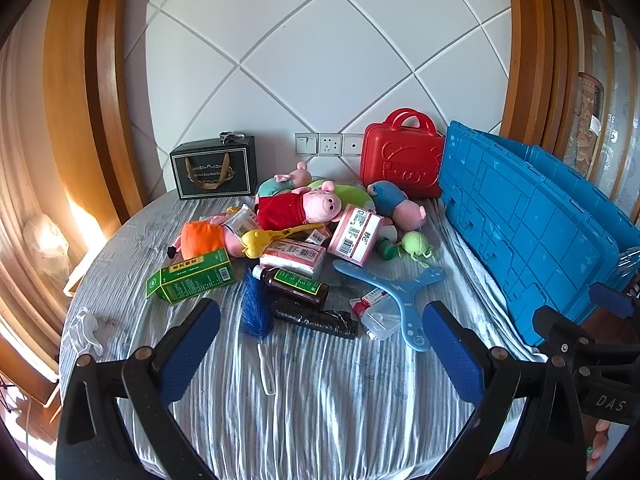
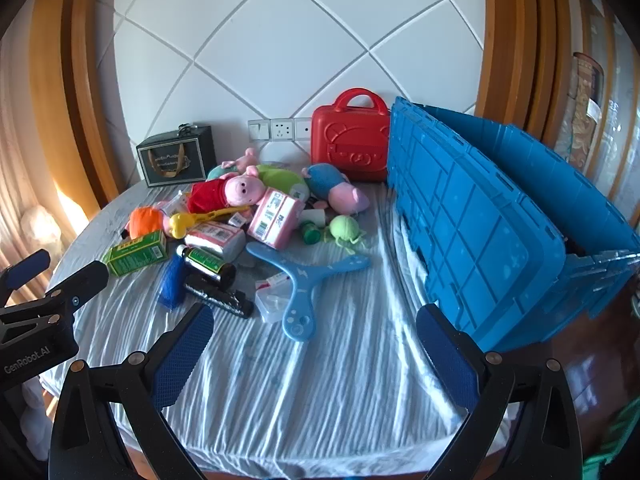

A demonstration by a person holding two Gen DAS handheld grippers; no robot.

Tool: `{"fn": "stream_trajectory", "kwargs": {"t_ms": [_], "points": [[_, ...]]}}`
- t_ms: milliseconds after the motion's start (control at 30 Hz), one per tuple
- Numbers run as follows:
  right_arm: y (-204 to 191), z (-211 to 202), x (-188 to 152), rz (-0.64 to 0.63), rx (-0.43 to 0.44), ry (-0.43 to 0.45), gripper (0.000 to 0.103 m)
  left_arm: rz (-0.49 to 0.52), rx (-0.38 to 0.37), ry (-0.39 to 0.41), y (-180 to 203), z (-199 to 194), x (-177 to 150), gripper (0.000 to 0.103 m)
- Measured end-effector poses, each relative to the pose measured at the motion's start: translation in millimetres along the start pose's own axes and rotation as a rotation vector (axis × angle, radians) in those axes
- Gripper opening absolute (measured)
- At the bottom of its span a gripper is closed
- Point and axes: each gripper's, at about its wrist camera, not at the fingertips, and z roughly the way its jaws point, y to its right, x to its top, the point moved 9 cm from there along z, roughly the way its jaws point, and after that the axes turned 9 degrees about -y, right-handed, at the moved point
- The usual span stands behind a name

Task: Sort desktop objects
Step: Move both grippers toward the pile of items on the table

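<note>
A heap of objects lies mid-table: pig plush toys point(image 1: 316, 204) point(image 2: 240, 190), a green box point(image 1: 192, 276) point(image 2: 136, 254), a brown bottle point(image 1: 296, 286) point(image 2: 208, 264), pink boxes point(image 1: 356, 236) point(image 2: 276, 216), a blue brush point(image 1: 256, 308), a blue boomerang point(image 1: 404, 296) point(image 2: 308, 280), a green ball point(image 1: 414, 242) point(image 2: 344, 228) and a black roll point(image 1: 316, 318) point(image 2: 220, 298). My left gripper point(image 1: 320, 344) is open and empty, in front of the heap. My right gripper point(image 2: 316, 352) is open and empty, over bare cloth near the boomerang.
A blue crate point(image 1: 520, 224) point(image 2: 480, 216) with its lid up stands at the right. A red case point(image 1: 400, 156) point(image 2: 348, 140) and a dark gift box point(image 1: 214, 168) point(image 2: 176, 156) stand against the back wall. A striped cloth point(image 1: 320, 400) point(image 2: 320, 380) covers the round table.
</note>
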Motion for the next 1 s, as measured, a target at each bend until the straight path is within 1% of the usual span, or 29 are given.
{"fn": "stream_trajectory", "kwargs": {"t_ms": [300, 467, 633, 767, 900, 1000], "points": [[-6.4, 0.9, -2.6, -0.002, -0.016, -0.012, 0.103, -0.004, -0.014, -0.008, -7.3, 3.6, -1.7, 0.103], [-6.0, 12.4, -4.6, 0.0, -0.02, -0.046, 0.103, -0.034, -0.012, -0.035, -21.1, 13.3, -8.8, 0.103], [-6.4, 46.2, -10.3, -0.022, -0.016, -0.12, 0.103, -0.111, -0.003, -0.146, -44.6, 47.5, -34.8, 0.103], [-7.5, 85.4, -13.9, -0.028, 0.017, -0.191, 0.103, -0.158, 0.04, -0.242, -61.9, 78.2, -58.4, 0.103], [-2.0, 125.3, -9.7, -0.023, 0.045, -0.253, 0.103, -0.192, 0.075, -0.355, -72.3, 114.0, -78.2, 0.103], [8.2, 154.0, -2.5, -0.01, 0.054, -0.287, 0.103, -0.208, 0.093, -0.434, -73.9, 146.2, -83.1, 0.103]]}}
